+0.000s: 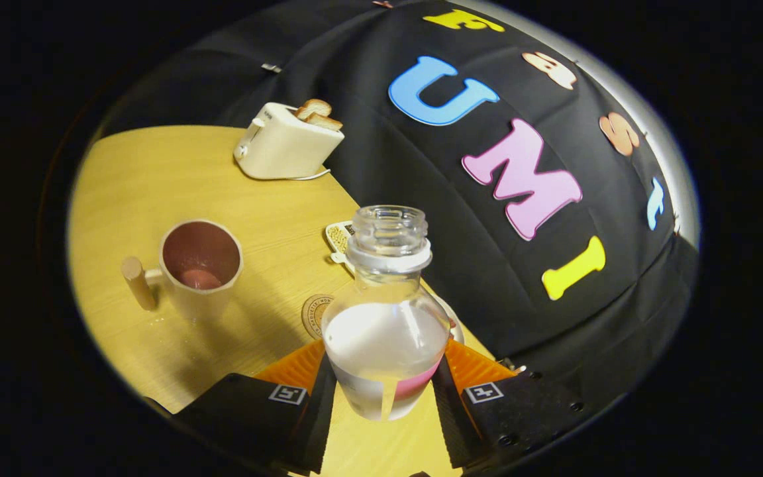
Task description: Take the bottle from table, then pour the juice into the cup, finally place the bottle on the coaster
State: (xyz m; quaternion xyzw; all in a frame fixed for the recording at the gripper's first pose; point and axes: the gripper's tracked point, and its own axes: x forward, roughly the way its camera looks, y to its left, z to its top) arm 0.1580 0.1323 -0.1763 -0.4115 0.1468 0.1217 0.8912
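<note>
A clear plastic bottle (385,324) with no cap and a pale liquid in its lower half sits between my fingers, and my gripper (385,387) is shut on it, lifted off the wooden table (169,172). The whole view is tilted. A cup (197,267) with a wooden handle stands on the table ahead and to the left of the bottle; a little pinkish liquid lies at its bottom. A round cork coaster (315,313) lies on the table just left of the bottle, partly hidden behind it.
A cream toaster (287,142) with two slices of toast stands at the table's far edge by the black cloth wall. A small dish of seeds (338,238) lies behind the bottle's neck. A plate rim (453,318) peeks out right of the bottle.
</note>
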